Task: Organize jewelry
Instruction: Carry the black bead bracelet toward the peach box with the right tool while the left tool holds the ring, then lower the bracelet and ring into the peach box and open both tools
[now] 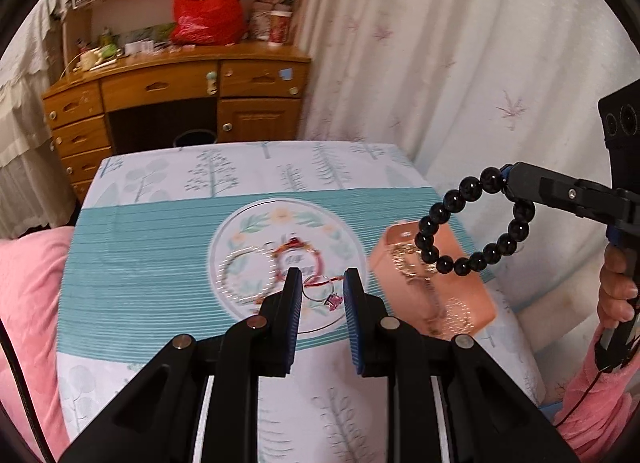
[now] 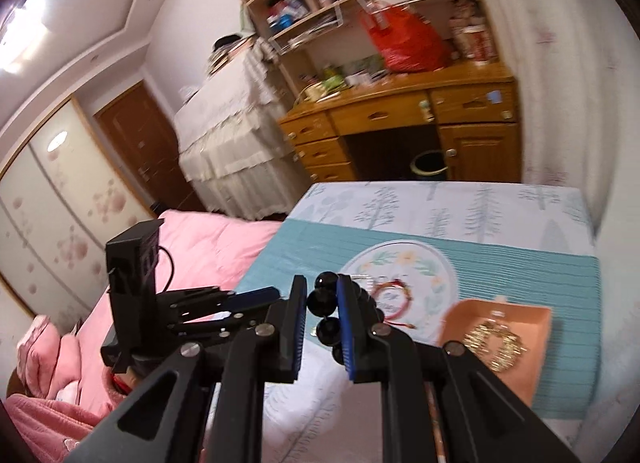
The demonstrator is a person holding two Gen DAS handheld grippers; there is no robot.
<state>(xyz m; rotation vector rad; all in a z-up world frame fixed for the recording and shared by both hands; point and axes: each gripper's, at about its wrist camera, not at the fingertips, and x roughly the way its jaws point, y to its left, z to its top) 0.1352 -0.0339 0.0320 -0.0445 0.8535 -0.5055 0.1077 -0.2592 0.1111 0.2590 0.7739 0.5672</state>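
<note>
My right gripper (image 1: 508, 179) is shut on a black bead bracelet (image 1: 472, 223) and holds it in the air above a peach tray (image 1: 476, 295) that holds gold jewelry (image 1: 416, 263). In the right wrist view the beads (image 2: 325, 303) sit between the right gripper's jaws (image 2: 322, 295), with the tray (image 2: 540, 327) down to the right. My left gripper (image 1: 322, 283) is open and empty, low over a ring with a pink stone (image 1: 324, 295). A red cord bracelet (image 1: 296, 251) and a pearl bracelet (image 1: 244, 271) lie on the round-printed mat (image 1: 140, 263).
The mat lies on a tree-print cloth (image 1: 280, 171) over a small table. A pink quilt (image 1: 24, 283) is at the left, a white curtain (image 1: 460, 63) at the right, a wooden desk (image 1: 180, 103) with a red bag (image 1: 206, 11) behind.
</note>
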